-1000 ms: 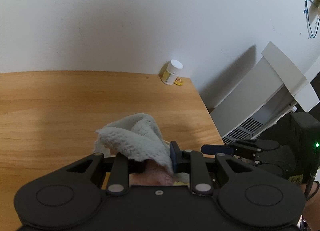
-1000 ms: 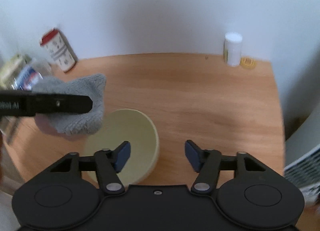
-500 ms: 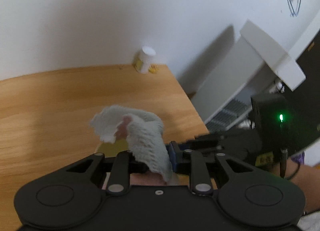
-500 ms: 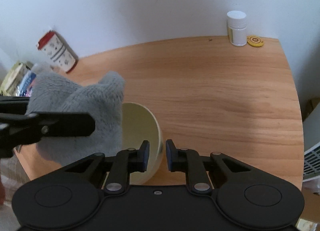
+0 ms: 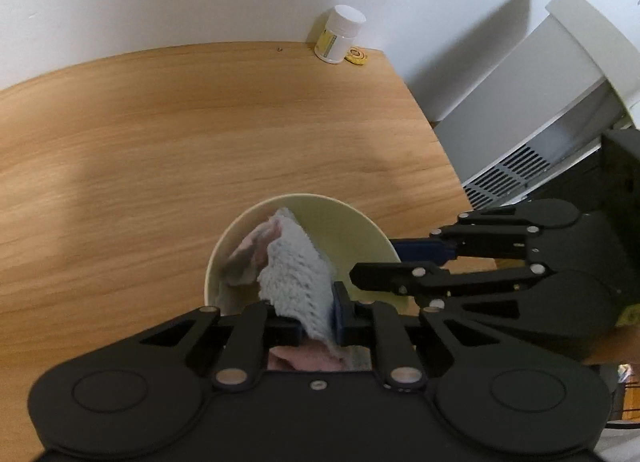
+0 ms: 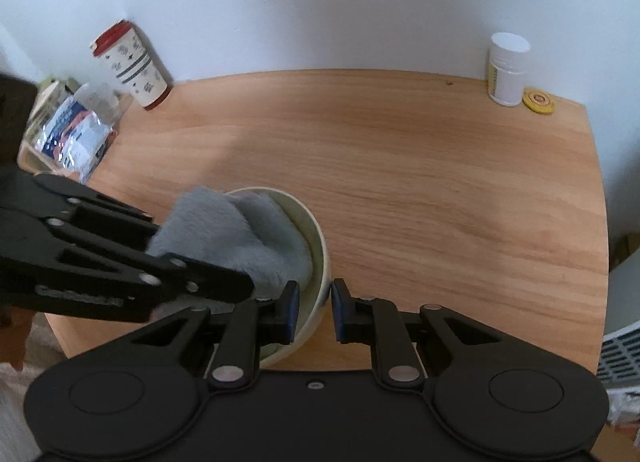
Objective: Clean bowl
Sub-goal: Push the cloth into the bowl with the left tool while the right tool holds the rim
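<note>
Right wrist view: right gripper (image 6: 313,312) pinches the bowl (image 6: 320,238) rim to steady it, while left gripper (image 5: 316,318) clamps the cloth (image 5: 292,278) inside for wiping.

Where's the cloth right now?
The cloth is clamped in the left gripper, its free end inside the bowl, whose rim the right gripper grips.

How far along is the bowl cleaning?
Done: right gripper clamps the bowl by its rim; left gripper grips the cloth. In hand: the cloth's end sits inside the bowl. Left: wiping the interior, then releasing both.
</note>
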Tool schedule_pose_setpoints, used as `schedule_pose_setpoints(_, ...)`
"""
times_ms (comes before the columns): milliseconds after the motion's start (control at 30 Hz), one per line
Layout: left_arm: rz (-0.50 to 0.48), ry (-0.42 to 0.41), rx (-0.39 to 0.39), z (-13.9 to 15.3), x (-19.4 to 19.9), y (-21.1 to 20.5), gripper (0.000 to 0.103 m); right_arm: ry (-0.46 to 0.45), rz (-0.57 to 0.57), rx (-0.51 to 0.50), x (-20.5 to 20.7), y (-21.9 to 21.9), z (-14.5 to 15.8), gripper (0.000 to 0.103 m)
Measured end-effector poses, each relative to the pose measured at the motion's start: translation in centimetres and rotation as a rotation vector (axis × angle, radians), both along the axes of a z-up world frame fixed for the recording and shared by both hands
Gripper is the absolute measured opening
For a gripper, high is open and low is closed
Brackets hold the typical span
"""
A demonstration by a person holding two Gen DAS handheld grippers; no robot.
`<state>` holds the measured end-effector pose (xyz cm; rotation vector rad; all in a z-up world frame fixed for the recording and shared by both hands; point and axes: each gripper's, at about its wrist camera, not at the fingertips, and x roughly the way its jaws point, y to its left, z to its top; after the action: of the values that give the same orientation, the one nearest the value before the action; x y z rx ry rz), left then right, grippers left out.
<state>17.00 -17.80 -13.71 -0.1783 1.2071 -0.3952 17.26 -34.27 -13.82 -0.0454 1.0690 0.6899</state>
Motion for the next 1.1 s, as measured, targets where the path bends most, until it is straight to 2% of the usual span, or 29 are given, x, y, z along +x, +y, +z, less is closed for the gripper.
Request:
schedule_pose_setpoints(67,-0.013,0.018,0.008,-0.4,0.5,-0.2,0.011,0.000,0.021,-0.016,-0.2,0.3,-0.1,0.026)
schedule_pose_setpoints(167,-0.022,0.043,0.032,-1.0,1.3,-0.3,0.012,0.014,0.024,-0.025,0.2,0.6,-0.4,0.025)
schedule_pose_setpoints(233,-0.022,0.032,0.042,-1.2,1.6,-0.3,0.012,0.026,0.021,-0.017,0.3,0.5,-0.4,0.022)
schedule_pose_setpoints(533,0.041,-0.071,0.042,-1.7,1.5,-1.0,0.011,0.016,0.059,-0.056,0.5,0.9,-0.2,0.022)
schedule_pose_setpoints(700,0.067,-0.075,0.025,-1.3,1.4,-0.7,0.010,0.020,0.069,-0.073,0.6,1.1,-0.2,0.023)
schedule_pose_setpoints(733,0.071,-0.074,0.022,-1.3,1.4,-0.7,0.014,0.020,0.072,-0.075,0.6,1.1,-0.2,0.023)
schedule_pose_setpoints(800,0.064,-0.054,-0.005,-1.0,1.3,-0.6,0.033,0.023,0.071,-0.077,0.6,1.2,-0.2,0.023)
schedule_pose_setpoints(833,0.057,-0.050,-0.014,-0.8,1.2,-0.6,0.049,0.024,0.074,-0.080,0.6,1.2,-0.1,0.023)
schedule_pose_setpoints(867,0.046,-0.061,-0.011,-0.3,1.0,-0.6,0.059,0.022,0.080,-0.084,0.6,1.4,-0.1,0.023)
schedule_pose_setpoints(1000,0.023,-0.098,0.044,2.2,-0.1,-0.4,0.069,0.023,0.087,-0.085,0.5,1.1,0.0,0.024)
schedule_pose_setpoints(1100,0.031,-0.108,0.047,3.8,-1.0,0.3,0.077,0.023,0.099,-0.080,0.5,0.9,0.0,0.026)
